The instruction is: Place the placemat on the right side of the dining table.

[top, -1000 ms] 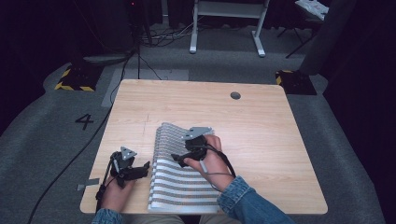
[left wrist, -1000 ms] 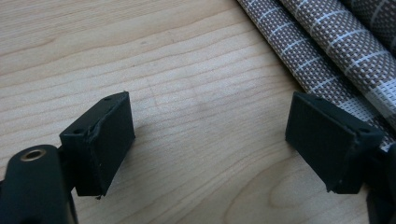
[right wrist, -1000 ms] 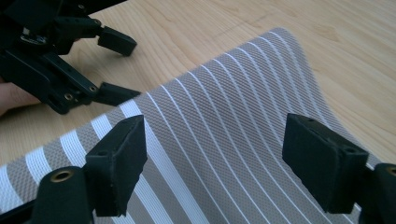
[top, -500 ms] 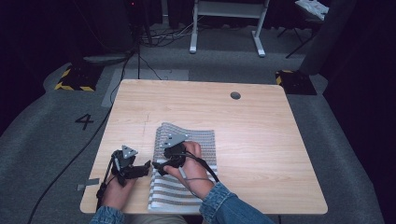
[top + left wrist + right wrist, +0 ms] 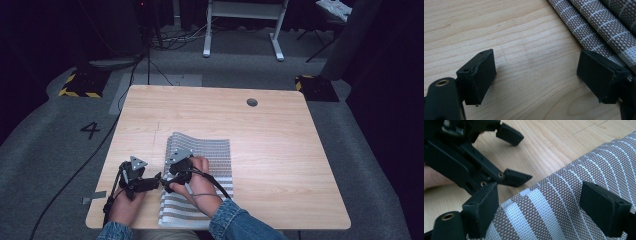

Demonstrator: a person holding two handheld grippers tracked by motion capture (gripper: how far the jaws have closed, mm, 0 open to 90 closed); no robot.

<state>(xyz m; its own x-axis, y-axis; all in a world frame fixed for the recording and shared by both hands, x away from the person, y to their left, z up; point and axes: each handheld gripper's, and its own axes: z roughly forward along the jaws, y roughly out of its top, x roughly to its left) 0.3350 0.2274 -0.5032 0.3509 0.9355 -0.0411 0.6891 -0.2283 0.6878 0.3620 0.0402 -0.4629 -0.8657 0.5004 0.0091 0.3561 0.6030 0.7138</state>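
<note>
High view: striped mat (image 5: pixel 200 170) on wooden table (image 5: pixel 280 150).
Right gripper (image 5: pixel 166 186): jaws wide, just opened, empty, over mat's 9 o'clock edge.
Left gripper (image 5: pixel 159 179): jaws wide, empty, beside it.

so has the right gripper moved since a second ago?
Yes. In the high view the right gripper has slid left across the striped woven mat, from its middle to its left edge, beside the left gripper. Its jaws have been opening, nothing clamped.
</note>
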